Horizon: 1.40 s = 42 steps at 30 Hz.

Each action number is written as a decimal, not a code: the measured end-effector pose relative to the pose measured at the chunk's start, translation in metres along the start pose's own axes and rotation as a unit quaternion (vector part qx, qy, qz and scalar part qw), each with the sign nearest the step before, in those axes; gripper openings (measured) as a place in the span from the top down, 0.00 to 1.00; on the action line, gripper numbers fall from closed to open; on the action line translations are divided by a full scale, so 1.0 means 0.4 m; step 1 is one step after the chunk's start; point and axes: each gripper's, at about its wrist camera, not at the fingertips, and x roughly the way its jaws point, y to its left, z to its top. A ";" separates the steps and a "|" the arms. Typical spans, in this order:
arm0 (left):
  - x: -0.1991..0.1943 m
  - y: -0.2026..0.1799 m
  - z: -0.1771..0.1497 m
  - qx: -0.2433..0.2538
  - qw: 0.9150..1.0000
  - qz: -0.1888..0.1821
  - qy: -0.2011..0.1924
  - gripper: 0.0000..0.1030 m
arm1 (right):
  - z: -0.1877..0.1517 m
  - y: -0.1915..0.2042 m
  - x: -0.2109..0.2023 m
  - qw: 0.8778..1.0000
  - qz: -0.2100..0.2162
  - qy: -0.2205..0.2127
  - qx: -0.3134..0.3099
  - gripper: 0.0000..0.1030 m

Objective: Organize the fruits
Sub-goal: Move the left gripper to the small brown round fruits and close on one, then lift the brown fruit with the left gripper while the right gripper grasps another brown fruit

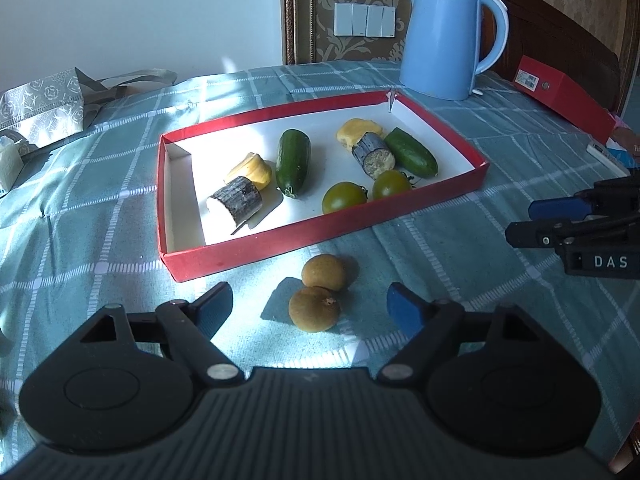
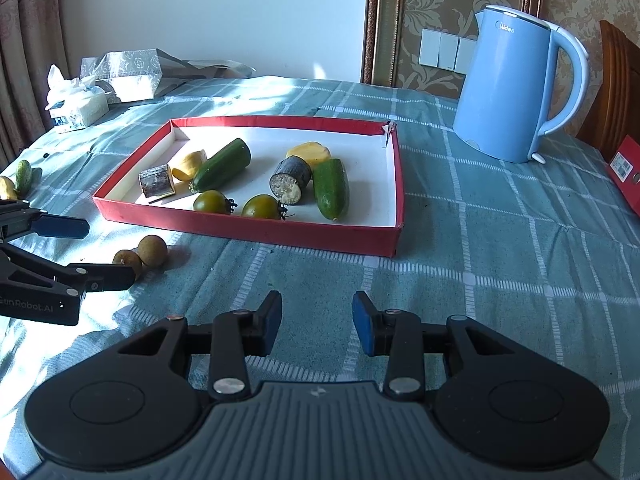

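A red tray (image 1: 280,246) (image 2: 256,232) on the checked cloth holds two cucumbers (image 1: 293,162) (image 1: 412,152), two green tomatoes (image 1: 343,198) (image 1: 390,184), two sugarcane pieces (image 1: 238,202) (image 1: 374,155) and two yellow pieces (image 1: 250,168) (image 1: 358,132). Two brown longans (image 1: 324,272) (image 1: 314,308) lie on the cloth in front of the tray, touching each other. My left gripper (image 1: 310,306) is open, with the nearer longan between its fingers. My right gripper (image 2: 318,320) is open and empty over bare cloth. It also shows in the left wrist view (image 1: 532,220).
A blue kettle (image 1: 444,36) stands behind the tray at the right. A red box (image 1: 560,92) lies at the far right edge. A patterned bag (image 1: 44,100) and tissues (image 2: 76,100) sit at the back left. A small cucumber (image 2: 23,174) and a yellow piece (image 2: 6,188) lie at the far left.
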 end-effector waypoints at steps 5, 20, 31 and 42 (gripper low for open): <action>0.017 -0.016 0.003 0.025 1.000 -0.005 0.009 0.29 | -0.005 -0.012 -0.001 1.000 -0.003 0.001 0.004 0.63; 0.051 -0.007 0.007 0.009 0.999 -0.008 0.033 0.41 | -0.007 -0.024 0.011 1.000 0.000 0.010 0.004 0.63; 0.060 0.000 0.000 0.002 0.999 -0.009 0.041 0.48 | -0.004 -0.023 0.013 1.000 0.003 0.010 0.000 0.63; 0.066 0.010 -0.006 -0.008 0.999 -0.005 0.048 0.66 | -0.006 -0.026 0.013 1.000 0.003 0.012 0.003 0.63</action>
